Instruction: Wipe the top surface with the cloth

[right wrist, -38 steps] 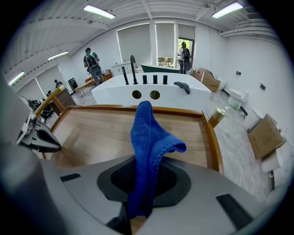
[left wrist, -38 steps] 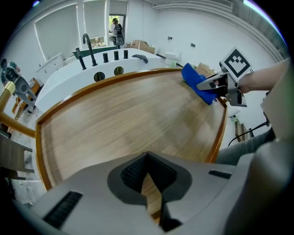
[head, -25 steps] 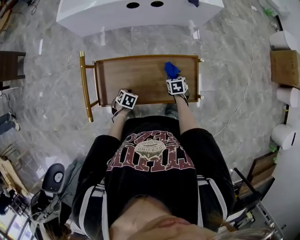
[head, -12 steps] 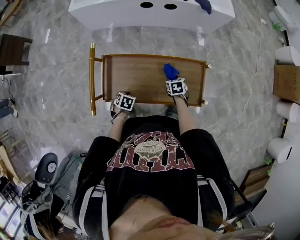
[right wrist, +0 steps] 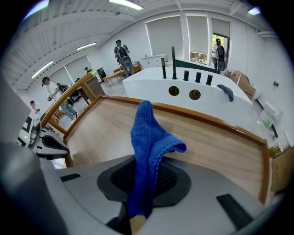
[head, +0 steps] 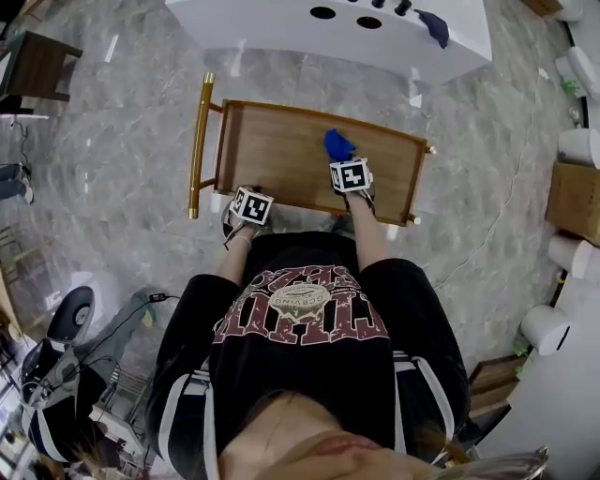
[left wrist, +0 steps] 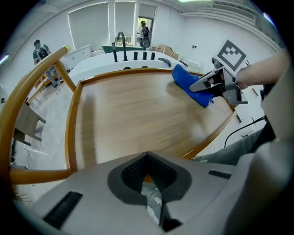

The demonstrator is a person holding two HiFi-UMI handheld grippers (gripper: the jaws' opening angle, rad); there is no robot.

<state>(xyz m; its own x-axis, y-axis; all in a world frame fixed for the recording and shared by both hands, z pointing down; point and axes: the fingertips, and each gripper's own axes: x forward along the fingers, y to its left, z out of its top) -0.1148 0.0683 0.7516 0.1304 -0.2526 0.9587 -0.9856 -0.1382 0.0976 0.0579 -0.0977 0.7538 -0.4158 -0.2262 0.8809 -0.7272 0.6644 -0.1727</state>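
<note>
The wooden cart top (head: pixel 281 155) has a raised rim all round. My right gripper (head: pixel 351 175) is over the top's near right part, shut on the blue cloth (head: pixel 338 144). In the right gripper view the cloth (right wrist: pixel 149 137) stands up out of the jaws of the right gripper (right wrist: pixel 144 180) and flops forward. In the left gripper view the cloth (left wrist: pixel 186 80) touches the wood (left wrist: pixel 138 114) ahead of the right gripper (left wrist: pixel 209 83). My left gripper (head: pixel 251 205) is at the near left rim. Its jaws (left wrist: pixel 148 173) are shut, with a sliver of the orange rim between the pads.
The cart's gold handle (head: pixel 196 145) stands at its left end. A white counter (head: pixel 281 33) with two holes and black taps lies just beyond the cart, a dark rag (head: pixel 433 26) on it. Marble floor surrounds the cart. White rolls (head: pixel 579 145) stand at the right.
The head view has swung, so the cart and counter now sit tilted and further right. The right gripper with the cloth is a little further left along the top. The left gripper stays at the near rim.
</note>
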